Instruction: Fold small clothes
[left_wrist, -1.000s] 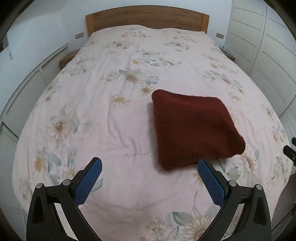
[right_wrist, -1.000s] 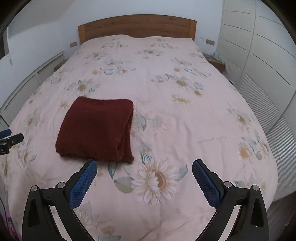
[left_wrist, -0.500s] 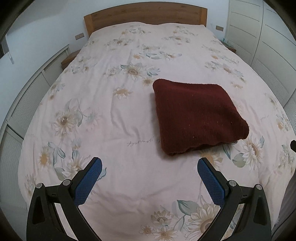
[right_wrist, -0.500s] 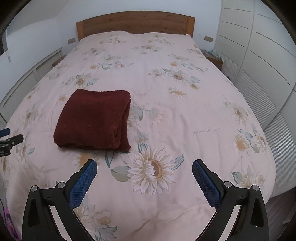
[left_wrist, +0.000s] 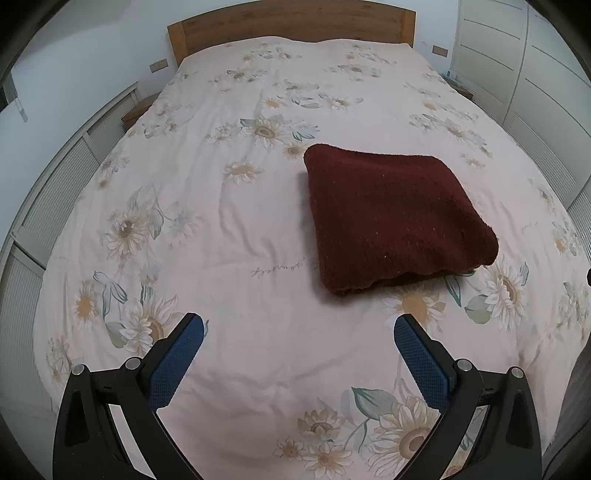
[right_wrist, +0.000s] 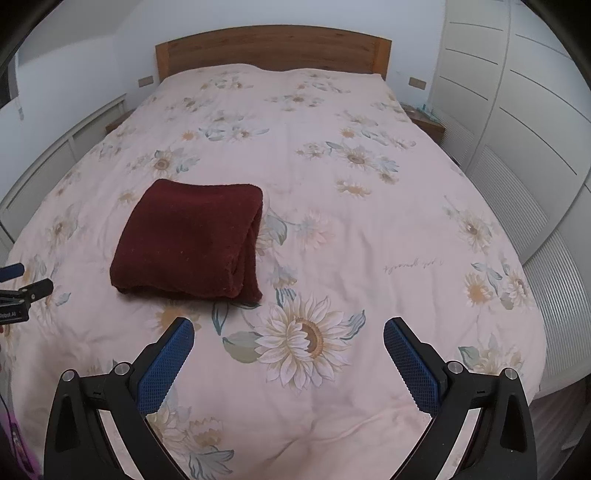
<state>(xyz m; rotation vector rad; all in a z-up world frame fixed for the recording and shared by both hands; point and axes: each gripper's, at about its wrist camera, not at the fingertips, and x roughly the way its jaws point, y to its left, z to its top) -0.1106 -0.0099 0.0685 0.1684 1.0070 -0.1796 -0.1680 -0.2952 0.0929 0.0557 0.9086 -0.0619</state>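
Grippers rose; left gripper (right_wrist: 14, 291) visible.

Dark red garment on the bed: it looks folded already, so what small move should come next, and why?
Probably none on the dark red garment: it lies in a compact folded square on the floral bedspread. The left gripper and the right gripper are open, empty and short of it, so drawing them away looks right.

Both wrist cams hover over the foot of the bed (left_wrist: 229, 229), aimed toward the headboard (right_wrist: 273, 48), sharing the folded maroon cloth (left_wrist: 395, 218), left cam slightly nearer.
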